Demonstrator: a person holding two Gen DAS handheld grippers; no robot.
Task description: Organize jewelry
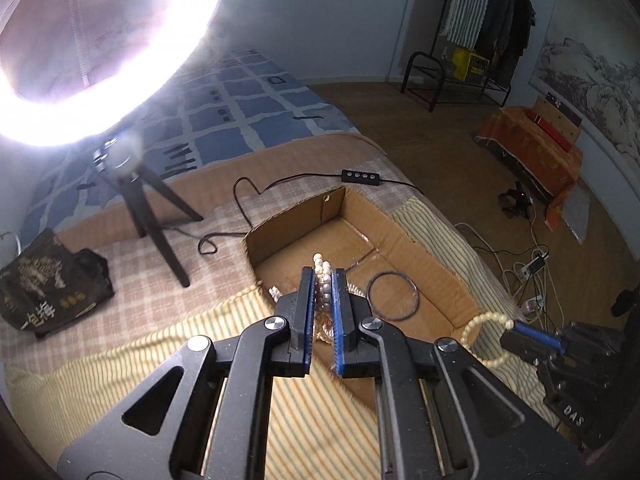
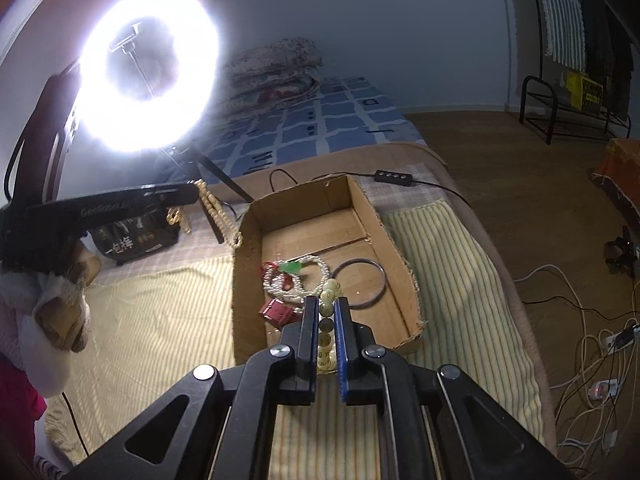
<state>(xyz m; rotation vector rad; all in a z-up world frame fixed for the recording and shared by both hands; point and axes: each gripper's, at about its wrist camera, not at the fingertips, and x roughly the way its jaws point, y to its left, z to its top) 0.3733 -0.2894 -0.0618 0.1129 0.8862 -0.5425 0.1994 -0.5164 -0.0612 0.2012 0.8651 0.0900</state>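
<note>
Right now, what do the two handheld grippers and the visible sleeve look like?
Both grippers, left gripper and right gripper, are black linkage frames with silver pivot screws and blue-lined fingers. White lettering marks each body. The sleeve is fluffy white over pink.

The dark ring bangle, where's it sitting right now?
The dark ring bangle lies flat on the floor of the cardboard box, toward its right wall in the right wrist view, just right of the pearl necklace.

Ring light [image 2: 150, 84] on black tripod [image 1: 154, 204], glaring, stands on bed [image 1: 248, 92]. Blue checked bedspread behind it, folded quilt [image 2: 276, 70] beyond. Pale walls. Wooden floor [image 1: 400, 120] right of bed; clothes rack [image 1: 492, 12] against far wall; white cables [image 2: 592, 360] on floor.
</note>
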